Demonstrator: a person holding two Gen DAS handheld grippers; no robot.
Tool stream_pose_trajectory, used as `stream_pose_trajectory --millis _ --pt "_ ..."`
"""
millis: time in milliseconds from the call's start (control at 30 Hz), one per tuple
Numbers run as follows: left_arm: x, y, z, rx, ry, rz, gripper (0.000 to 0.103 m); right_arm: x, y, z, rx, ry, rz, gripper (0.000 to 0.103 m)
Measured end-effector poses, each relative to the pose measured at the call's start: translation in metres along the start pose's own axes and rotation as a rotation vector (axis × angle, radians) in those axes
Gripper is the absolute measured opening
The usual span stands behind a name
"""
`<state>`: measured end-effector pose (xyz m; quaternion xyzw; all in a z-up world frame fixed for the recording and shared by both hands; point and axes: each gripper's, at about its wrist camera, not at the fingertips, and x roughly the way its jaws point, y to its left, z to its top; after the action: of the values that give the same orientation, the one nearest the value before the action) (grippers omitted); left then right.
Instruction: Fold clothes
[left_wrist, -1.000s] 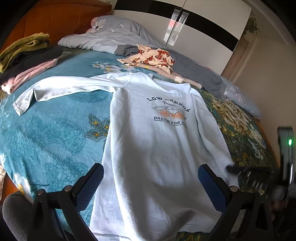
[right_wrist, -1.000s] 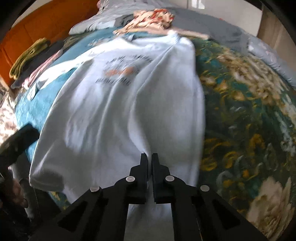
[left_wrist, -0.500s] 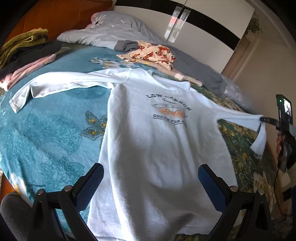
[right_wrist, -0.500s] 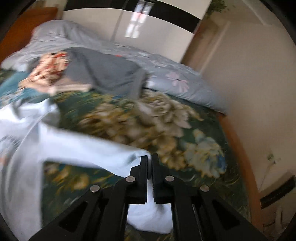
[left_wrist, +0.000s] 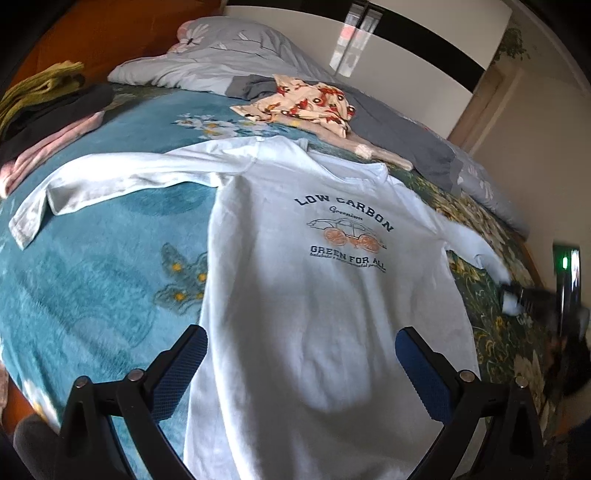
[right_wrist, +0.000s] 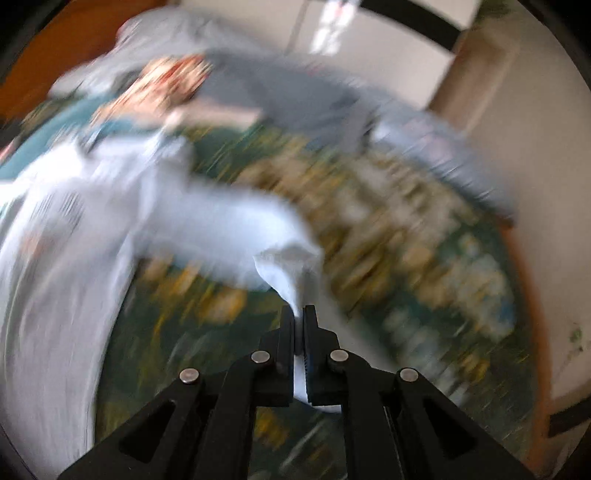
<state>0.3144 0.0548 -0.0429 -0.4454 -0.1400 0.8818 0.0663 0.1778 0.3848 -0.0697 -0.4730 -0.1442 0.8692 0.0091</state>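
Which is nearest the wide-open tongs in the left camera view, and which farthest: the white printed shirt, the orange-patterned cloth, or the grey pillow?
1. White printed shirt, directly beneath the left tongs.
2. Orange-patterned cloth, beyond the collar, mid-bed.
3. Grey pillow, at the headboard end.

A bed (left_wrist: 92, 280) is covered by a teal blanket with a floral pattern, which turns dark green with yellow and cream flowers (left_wrist: 491, 332) toward the right side. At its head lie a grey quilt (left_wrist: 229, 62) and a wooden headboard (left_wrist: 110, 33), and behind them stands a white wardrobe with a black band (left_wrist: 417, 48). A beige wall (left_wrist: 546, 155) rises at the right.
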Motion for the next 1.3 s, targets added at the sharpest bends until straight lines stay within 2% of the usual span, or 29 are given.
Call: stream_pose_trajectory --millis 67,133,200,233,300,367,467,533,667,767,833,867,900,933,1033,1167,1233,1300 --pt "0.006 -0.004 0.003 0.006 0.017 0.002 0.103 0.002 0.012 -0.02 -0.021 0.032 0.042 0.004" --pt "0.011 -0.008 0.005 0.007 0.036 0.006 0.103 -0.002 0.014 -0.031 0.007 0.043 0.086 0.016" --pt "0.014 -0.011 0.004 0.01 0.045 0.007 0.103 -0.015 0.005 -0.036 0.07 0.017 0.171 0.053" --pt "0.015 -0.012 0.002 0.011 0.049 0.005 0.103 -0.025 -0.003 -0.038 0.111 -0.008 0.219 0.058" --pt "0.018 -0.014 -0.002 0.012 0.058 0.004 0.103 -0.042 -0.023 -0.042 0.194 -0.064 0.286 0.06" --pt "0.019 -0.015 -0.005 0.012 0.063 0.004 0.103 -0.047 -0.048 -0.047 0.296 -0.089 0.286 0.06" --pt "0.017 -0.019 -0.007 0.025 0.057 0.0 0.103 -0.029 -0.094 -0.054 0.504 -0.044 0.211 0.06" --pt "0.016 -0.021 -0.008 0.032 0.051 0.002 0.103 -0.015 -0.118 -0.061 0.624 -0.029 0.212 0.06" --pt "0.017 -0.019 -0.009 0.019 0.06 0.008 0.103 0.007 -0.135 -0.061 0.694 0.012 0.207 0.06" --pt "0.017 -0.015 -0.01 -0.003 0.063 0.015 0.103 0.022 -0.137 -0.062 0.764 0.05 0.289 0.057" --pt "0.017 -0.014 -0.01 -0.005 0.064 0.018 0.103 0.027 -0.132 -0.061 0.773 0.059 0.314 0.039" --pt "0.017 -0.013 -0.01 -0.006 0.064 0.02 0.103 0.029 -0.13 -0.06 0.779 0.065 0.328 0.017" --pt "0.017 -0.013 -0.01 -0.006 0.065 0.021 0.103 0.032 -0.13 -0.059 0.791 0.074 0.344 0.005" --pt "0.017 -0.013 -0.01 -0.003 0.065 0.024 0.103 0.033 -0.131 -0.057 0.806 0.078 0.351 0.005" --pt "0.018 -0.015 -0.011 0.007 0.072 0.032 0.103 0.03 -0.147 -0.044 0.816 0.041 0.278 0.005" --pt "0.019 -0.012 -0.011 -0.006 0.073 0.035 0.103 0.014 -0.209 -0.026 0.885 -0.101 0.065 0.005" --pt "0.02 -0.011 -0.01 -0.016 0.073 0.036 0.103 0.015 -0.235 -0.018 0.895 -0.13 -0.025 0.005" --pt "0.02 -0.01 -0.008 -0.023 0.072 0.033 0.103 0.028 -0.246 -0.01 0.882 -0.129 -0.032 0.005"
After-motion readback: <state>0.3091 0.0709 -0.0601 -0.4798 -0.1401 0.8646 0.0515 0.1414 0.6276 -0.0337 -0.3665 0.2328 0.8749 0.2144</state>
